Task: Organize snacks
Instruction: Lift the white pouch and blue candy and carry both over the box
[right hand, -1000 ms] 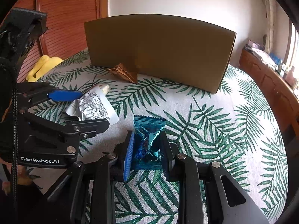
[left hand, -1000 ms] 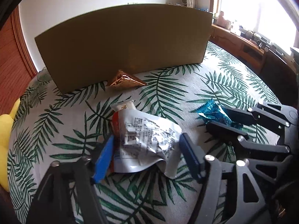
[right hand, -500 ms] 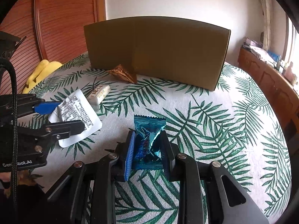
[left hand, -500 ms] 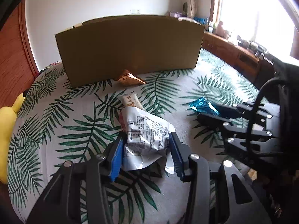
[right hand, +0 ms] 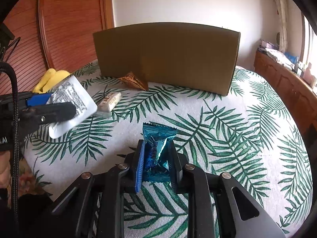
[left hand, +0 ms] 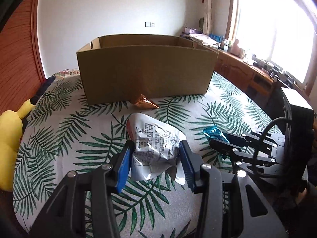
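— Left tool (left hand: pixel 155 163) has its blue pads pressed into the crumpled silver packet (left hand: pixel 156 148); the jaws have just been closing, with the packet between them. Right tool (right hand: pixel 156 165) is clamped on the teal packet (right hand: pixel 157 148), its jaws having narrowed a little too.

— What does one camera catch that the other misses?

— From the left one you look over the rim into the open cardboard box (left hand: pixel 146 67); the right one shows only its flat front wall (right hand: pixel 166 57). The right one shows a small white bar (right hand: pixel 110 104) lying on the cloth past the silver packet (right hand: pixel 72 99), which the left view hides.

— And the surface?

— A palm-leaf cloth (left hand: pixel 59 138) covers it; I can't tell if it's a bench or a bed beneath. Red-brown wooden panelling (right hand: pixel 65 21) stands to the left, a bright window (left hand: pixel 277 23) and a cluttered wooden sideboard (left hand: pixel 237 67) to the right, a yellow plush toy (left hand: pixel 9 142) at the left edge.

— Anything else loose?

— A copper foil cone (left hand: pixel 145 103) lies touching the box's front wall, well beyond both tools.
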A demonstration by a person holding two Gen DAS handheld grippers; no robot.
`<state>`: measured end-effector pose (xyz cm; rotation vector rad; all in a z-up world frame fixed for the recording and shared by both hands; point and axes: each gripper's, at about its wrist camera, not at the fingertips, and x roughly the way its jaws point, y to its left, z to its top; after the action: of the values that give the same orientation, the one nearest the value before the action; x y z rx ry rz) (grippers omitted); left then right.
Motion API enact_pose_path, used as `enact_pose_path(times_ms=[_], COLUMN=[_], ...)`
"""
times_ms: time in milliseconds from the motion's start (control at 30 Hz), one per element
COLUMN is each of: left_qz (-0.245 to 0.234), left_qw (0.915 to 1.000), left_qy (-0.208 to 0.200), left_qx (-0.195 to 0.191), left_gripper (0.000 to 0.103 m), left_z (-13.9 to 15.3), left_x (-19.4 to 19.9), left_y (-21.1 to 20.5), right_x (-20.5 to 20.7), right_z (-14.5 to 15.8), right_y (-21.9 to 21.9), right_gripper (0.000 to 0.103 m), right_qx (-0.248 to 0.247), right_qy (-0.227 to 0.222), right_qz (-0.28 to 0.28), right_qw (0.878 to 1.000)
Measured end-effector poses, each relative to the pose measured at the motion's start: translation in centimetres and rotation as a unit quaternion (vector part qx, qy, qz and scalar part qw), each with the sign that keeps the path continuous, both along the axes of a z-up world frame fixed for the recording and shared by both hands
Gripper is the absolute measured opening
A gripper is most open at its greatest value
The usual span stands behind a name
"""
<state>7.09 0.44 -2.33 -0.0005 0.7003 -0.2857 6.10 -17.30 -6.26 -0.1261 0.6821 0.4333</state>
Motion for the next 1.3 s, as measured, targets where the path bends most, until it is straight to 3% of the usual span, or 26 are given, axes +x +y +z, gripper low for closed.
enact_pose_path(times_ms=[733,1300], left_qz=[0.008,0.007], left_qw=[0.9981,0.9962], left_qy=[-0.050,-0.073], left_qx=[-0.034,-0.048], left_gripper=[0.046,0.046], left_z=[4.4,7.3], left_x=[-1.5,1.3], left_y=[1.3,1.7], right_x=[-4.0,-1.3], right_z=[6.8,9.2], right_y=[-2.1,-2.5], right_gripper=[0.020,0.020], right_qx=[0.032,0.035], right_qy=[-0.075,-0.097], right_qz=[-0.010,-0.001], right_qw=[0.997,0.995])
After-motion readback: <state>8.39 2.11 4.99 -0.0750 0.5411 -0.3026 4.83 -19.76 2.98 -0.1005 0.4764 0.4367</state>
